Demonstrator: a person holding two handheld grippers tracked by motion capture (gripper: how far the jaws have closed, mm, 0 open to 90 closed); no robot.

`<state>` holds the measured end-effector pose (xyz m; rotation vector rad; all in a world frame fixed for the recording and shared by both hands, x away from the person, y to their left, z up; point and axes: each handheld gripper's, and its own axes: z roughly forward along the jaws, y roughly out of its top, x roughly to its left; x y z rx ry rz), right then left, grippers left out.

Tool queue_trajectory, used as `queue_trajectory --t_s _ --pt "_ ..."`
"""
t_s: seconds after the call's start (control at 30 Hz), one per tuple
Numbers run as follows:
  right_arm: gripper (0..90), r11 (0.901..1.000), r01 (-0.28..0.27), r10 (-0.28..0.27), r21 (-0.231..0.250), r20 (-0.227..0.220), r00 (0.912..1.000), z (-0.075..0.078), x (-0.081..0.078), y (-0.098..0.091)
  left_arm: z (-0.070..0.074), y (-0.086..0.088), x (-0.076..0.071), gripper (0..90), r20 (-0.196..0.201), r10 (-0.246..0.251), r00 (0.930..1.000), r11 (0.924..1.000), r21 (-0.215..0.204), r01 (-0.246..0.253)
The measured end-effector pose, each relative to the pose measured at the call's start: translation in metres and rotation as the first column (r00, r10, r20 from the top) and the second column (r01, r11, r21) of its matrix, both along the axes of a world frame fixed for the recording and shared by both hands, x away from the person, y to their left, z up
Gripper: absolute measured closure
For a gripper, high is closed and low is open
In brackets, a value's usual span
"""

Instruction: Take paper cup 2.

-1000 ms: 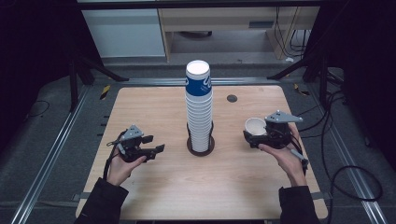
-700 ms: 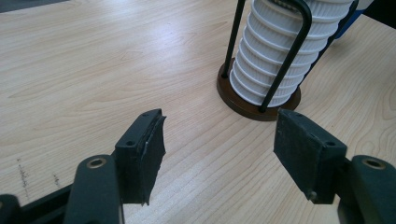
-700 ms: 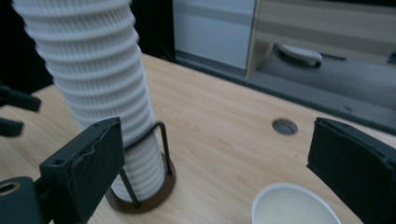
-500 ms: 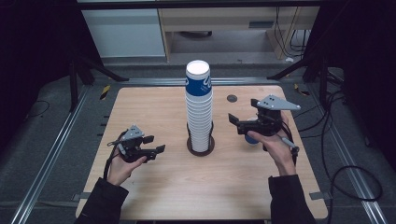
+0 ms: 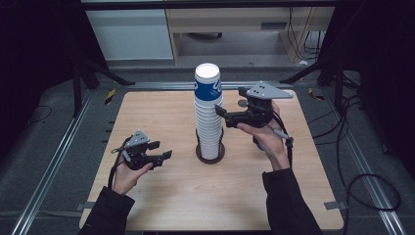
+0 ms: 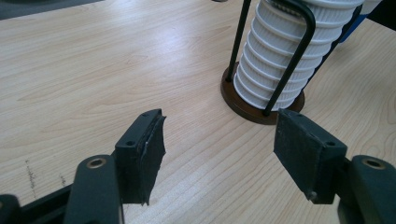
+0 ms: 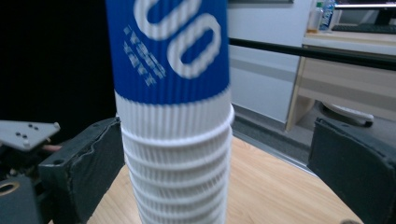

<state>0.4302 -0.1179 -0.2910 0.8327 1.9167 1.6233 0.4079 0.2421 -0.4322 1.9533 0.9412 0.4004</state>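
Right claw (image 5: pixel 219 115) is up beside the top of the tall stack of ribbed white paper cups (image 5: pixel 208 122), jaws spread wide, one on each side of the stack, with nothing clamped yet. From the right gripper view the pads sit either side of the blue-banded top cup (image 7: pixel 170 51) with a gap on both sides, so no contact as far as I can see. Left claw (image 5: pixel 165 155) is parked low over the light wooden table (image 5: pixel 161 196), well off to the stack's left. Its jaws have a fair gap in the left gripper view and hold nothing, just bare wood grain between them.

Progress-wise: looks like the job is pulling a cup off the stack, and my read is that it's barely started. The claw is lined up at the top cup, but the squeeze and the lift are both left to do.

Materials: the cups are corrugated paper with fine vertical ridges, nested tight so the rims form stacked rings. The top one has a glossy blue wrap with white lettering. The stack stands in a round dark brown base (image 6: pixel 247 106) with thin black wire uprights (image 6: pixel 289 60) looping up the sides. Claw pads are matte black and rubbery, and one edge on the left claw looks a bit ragged. Table is smooth pale laminate.
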Motion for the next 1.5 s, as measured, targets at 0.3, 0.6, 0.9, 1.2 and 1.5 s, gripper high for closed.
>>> queue_trajectory --t_s 0.3,0.6,0.9,1.2,1.5 --pt "3.4 0.9996 -0.018 0.018 0.021 0.007 0.9998 0.013 0.013 0.017 0.0 0.0 0.0 32.9 0.0 -0.002 1.0 1.0 0.0 0.002" --pt "4.4 0.9971 -0.069 0.069 0.032 -0.009 0.9976 0.015 0.024 0.036 0.0 0.0 0.0 33.0 -0.003 -0.004 1.0 1.0 -0.001 0.004" --pt "11.2 0.9971 -0.076 0.076 0.003 -0.017 0.997 0.007 0.033 0.052 0.0 0.0 0.0 33.0 -0.003 -0.006 1.0 1.0 -0.004 0.006" --pt "17.4 0.9971 -0.076 0.076 0.006 -0.007 0.9971 0.008 0.034 0.053 0.0 -0.001 0.0 33.0 -0.005 -0.008 1.0 1.0 -0.003 0.008" --pt "18.4 0.9967 -0.08 0.08 0.009 0.0 0.9968 0.012 0.033 0.052 -0.001 -0.001 0.0 33.0 -0.007 -0.007 1.0 1.0 -0.002 0.007"
